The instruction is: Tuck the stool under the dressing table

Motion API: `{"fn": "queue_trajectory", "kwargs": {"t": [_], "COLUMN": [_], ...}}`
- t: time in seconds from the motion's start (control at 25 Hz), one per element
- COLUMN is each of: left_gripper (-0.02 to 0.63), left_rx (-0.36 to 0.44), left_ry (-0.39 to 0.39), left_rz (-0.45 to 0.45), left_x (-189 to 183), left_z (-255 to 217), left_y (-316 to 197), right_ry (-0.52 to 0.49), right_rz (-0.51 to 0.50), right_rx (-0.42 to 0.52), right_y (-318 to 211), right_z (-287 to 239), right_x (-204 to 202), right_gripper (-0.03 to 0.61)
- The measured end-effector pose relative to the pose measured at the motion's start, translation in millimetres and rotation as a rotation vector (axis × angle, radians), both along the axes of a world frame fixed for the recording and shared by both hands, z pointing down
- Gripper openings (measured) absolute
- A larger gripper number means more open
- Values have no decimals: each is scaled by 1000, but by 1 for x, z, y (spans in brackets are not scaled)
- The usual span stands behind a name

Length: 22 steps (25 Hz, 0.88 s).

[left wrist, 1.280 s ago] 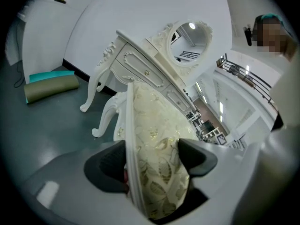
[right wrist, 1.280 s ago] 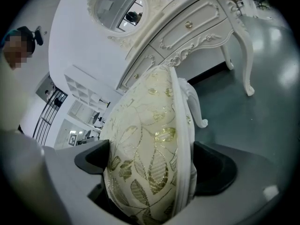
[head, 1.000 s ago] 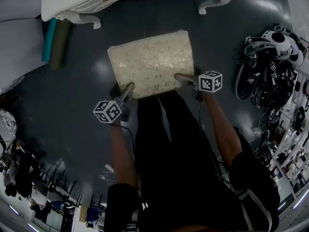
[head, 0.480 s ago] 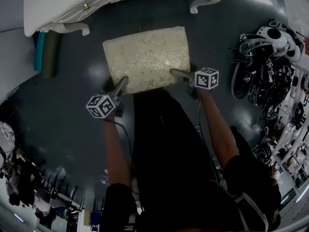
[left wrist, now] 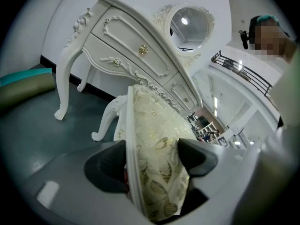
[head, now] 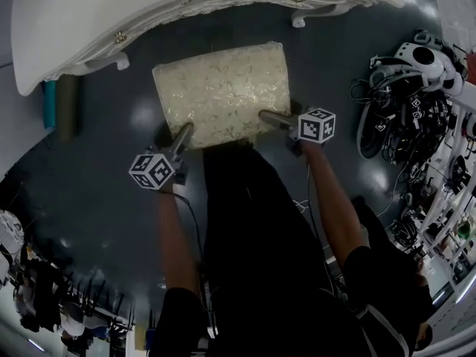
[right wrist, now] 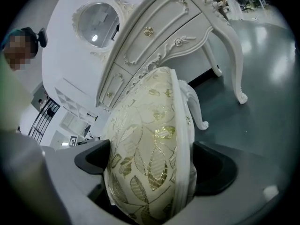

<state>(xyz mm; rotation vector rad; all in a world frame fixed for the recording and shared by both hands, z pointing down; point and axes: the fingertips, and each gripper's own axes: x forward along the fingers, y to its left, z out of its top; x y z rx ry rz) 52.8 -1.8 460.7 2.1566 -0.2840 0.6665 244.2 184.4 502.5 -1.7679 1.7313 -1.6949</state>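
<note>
Both near corners of the cream, leaf-patterned cushioned stool (head: 223,88) are clamped, one by the left hand-held gripper (head: 182,130), one by the right hand-held gripper (head: 264,115). It sits just before the white carved dressing table (head: 149,10), not yet under. I would push evenly, straight between the table's legs.

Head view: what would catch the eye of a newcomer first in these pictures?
The cream stool with a gold leaf pattern sits in the middle, its near edge clamped by the left claw and the right claw. Just beyond it stands the white dressing table, and a heap of cables lies at the right.
</note>
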Motion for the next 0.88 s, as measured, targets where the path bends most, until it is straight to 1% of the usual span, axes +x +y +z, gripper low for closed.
{"fn": "queue_trajectory", "kwargs": {"t": [0.2,0.44,0.68,0.88], "left_gripper": [347,347,345,347], "left_rx": [-6,-12,15,5], "left_ry": [8,22,45,42], "left_rz": [4,-17,-18,-17], "left_x": [20,36,55,69], "left_z": [33,66,97,127], "left_y": [-23,-38,-63,-74], "right_ry": [5,27,42,47], "right_rz": [24,4,3,12], "right_rx": [1,13,28,24], "right_y": [-22,-41,-64,-75], "right_z": [29,60,92,119], "right_x": [19,41,58,72], "right_gripper": [563,561,561,560]}}
